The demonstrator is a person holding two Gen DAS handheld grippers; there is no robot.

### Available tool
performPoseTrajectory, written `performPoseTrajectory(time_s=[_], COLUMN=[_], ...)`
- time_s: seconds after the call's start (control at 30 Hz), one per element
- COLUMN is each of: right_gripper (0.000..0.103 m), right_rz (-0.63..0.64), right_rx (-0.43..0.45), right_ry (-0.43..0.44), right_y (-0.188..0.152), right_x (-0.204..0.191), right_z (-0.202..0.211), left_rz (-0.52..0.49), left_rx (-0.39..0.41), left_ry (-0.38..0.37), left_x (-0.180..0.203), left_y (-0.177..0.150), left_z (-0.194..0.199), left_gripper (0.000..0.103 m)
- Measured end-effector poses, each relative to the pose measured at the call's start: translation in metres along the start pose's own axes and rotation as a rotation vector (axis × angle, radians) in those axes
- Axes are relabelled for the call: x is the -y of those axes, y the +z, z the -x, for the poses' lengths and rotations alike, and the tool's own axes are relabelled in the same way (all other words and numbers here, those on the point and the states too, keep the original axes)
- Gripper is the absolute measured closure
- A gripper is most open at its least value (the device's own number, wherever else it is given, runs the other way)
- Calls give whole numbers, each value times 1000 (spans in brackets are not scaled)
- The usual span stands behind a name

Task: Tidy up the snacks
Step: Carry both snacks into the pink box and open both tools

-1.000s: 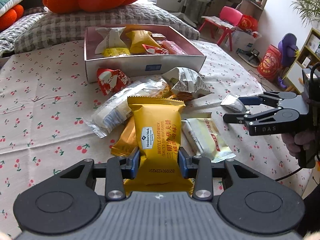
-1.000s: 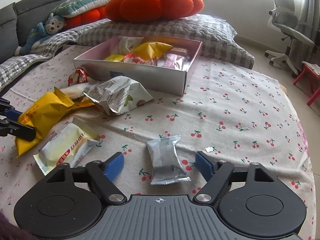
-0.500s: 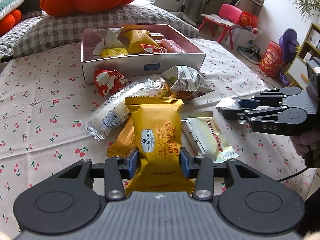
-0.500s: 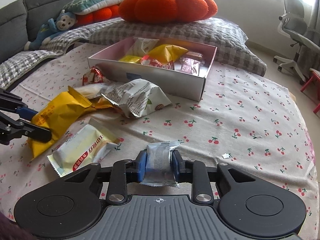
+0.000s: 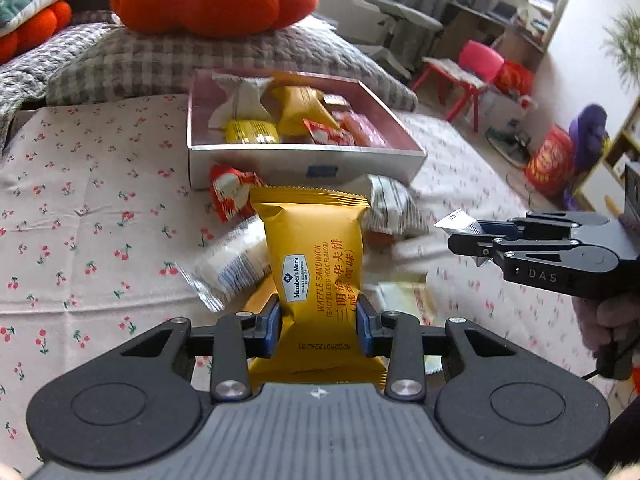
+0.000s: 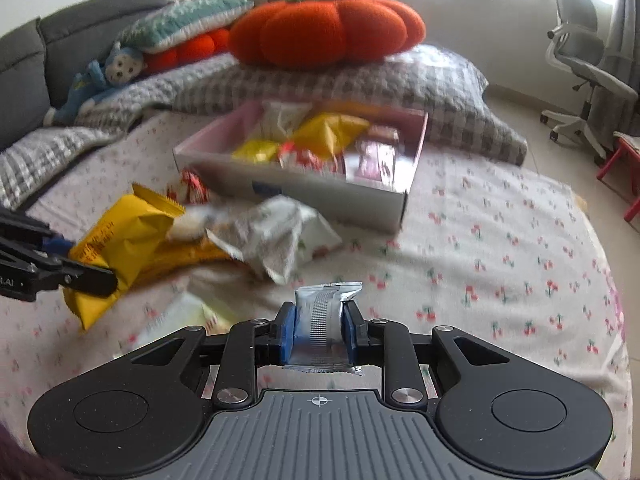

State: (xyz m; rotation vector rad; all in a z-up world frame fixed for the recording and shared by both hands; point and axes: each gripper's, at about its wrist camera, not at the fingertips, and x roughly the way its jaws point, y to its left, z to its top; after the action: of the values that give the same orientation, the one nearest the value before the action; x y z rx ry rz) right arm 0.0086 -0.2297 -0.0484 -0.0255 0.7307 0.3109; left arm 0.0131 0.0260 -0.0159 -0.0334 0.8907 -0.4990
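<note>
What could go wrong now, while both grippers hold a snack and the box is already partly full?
The left gripper pinches the yellow waffle packet near its lower end, so it might swing or slip. The right gripper squeezes the small silver packet and may crush it. The box is crowded, and new packets could slide out.

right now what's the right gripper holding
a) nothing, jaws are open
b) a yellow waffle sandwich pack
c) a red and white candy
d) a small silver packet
d: in the right wrist view the right gripper has its blue pads pressed against both sides of a small silver packet, while the yellow waffle sandwich pack is clamped in the left gripper.
</note>
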Motion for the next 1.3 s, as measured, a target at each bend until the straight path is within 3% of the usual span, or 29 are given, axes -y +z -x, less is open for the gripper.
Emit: performPoseTrajectory(time_s=[0.67, 0.87, 1.0, 1.3], right_gripper=[80, 80, 80, 80], right_rz=[-181, -252, -273, -400], right_rx=[132, 123, 119, 111], right_ry=[-37, -53, -56, -19], right_y=[86, 93, 93, 91], right_x=[11, 19, 24, 42], right_z=[-30, -52, -62, -76], left_rz=[195, 253, 234, 229], left_rx=[194, 239, 254, 258], left_ry=[48, 96, 132, 122], left_x=[-25, -31, -32, -47], left_y=[72, 89, 92, 92], left_z=[-17, -37, -50, -69], left_gripper=[70, 70, 70, 69])
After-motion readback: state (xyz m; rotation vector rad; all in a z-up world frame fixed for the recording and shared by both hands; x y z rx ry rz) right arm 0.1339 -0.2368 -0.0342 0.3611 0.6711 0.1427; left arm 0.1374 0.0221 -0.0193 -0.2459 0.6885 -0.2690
